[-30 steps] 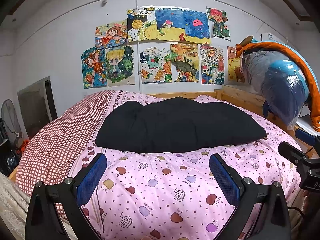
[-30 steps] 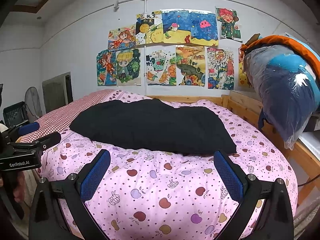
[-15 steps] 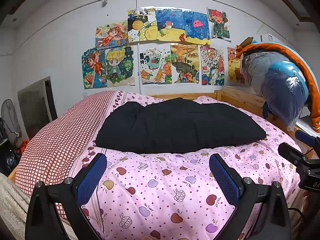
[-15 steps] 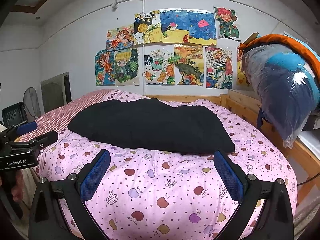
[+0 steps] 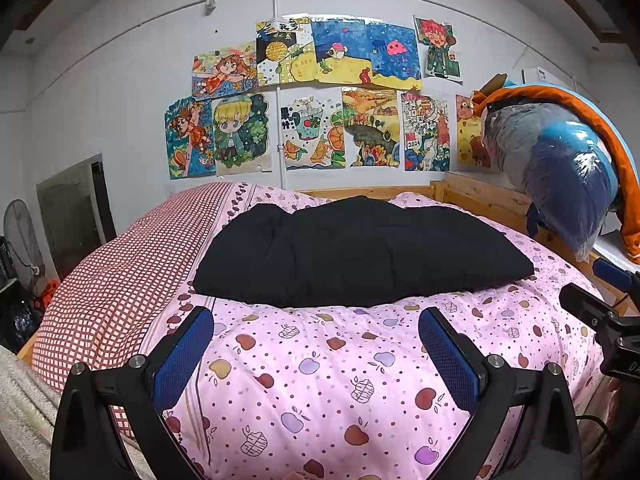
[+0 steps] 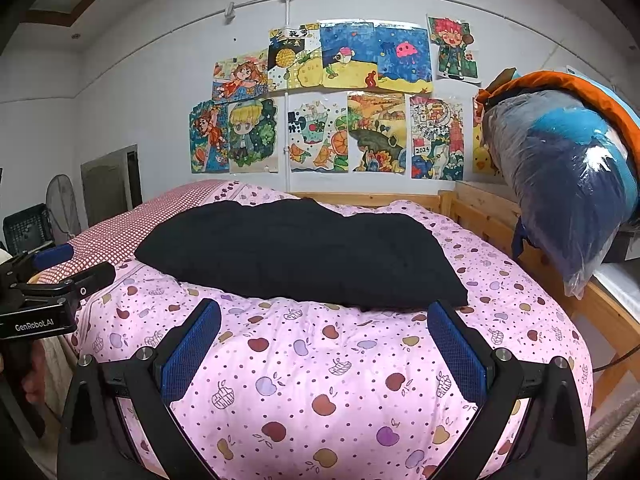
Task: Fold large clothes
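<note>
A large black garment (image 5: 360,252) lies in a flat folded slab on the pink apple-print quilt (image 5: 320,360) of the bed; it also shows in the right wrist view (image 6: 304,256). My left gripper (image 5: 316,320) is open and empty, held above the quilt in front of the garment's near edge. My right gripper (image 6: 324,316) is open and empty, also short of the near edge, with its right fingertip close to the garment's front right corner. The left gripper shows at the left edge of the right wrist view (image 6: 52,280); the right gripper shows at the right edge of the left wrist view (image 5: 600,300).
A red checked cover (image 5: 120,280) lies along the bed's left side. A wooden bed rail (image 6: 500,220) runs along the right, with bagged bedding (image 6: 572,184) piled above it. Drawings (image 5: 320,100) cover the back wall. A fan (image 6: 62,208) stands at the left.
Both grippers have drifted slightly; the garment sits a little lower and nearer in the right wrist view. Nothing was grasped or let go.
</note>
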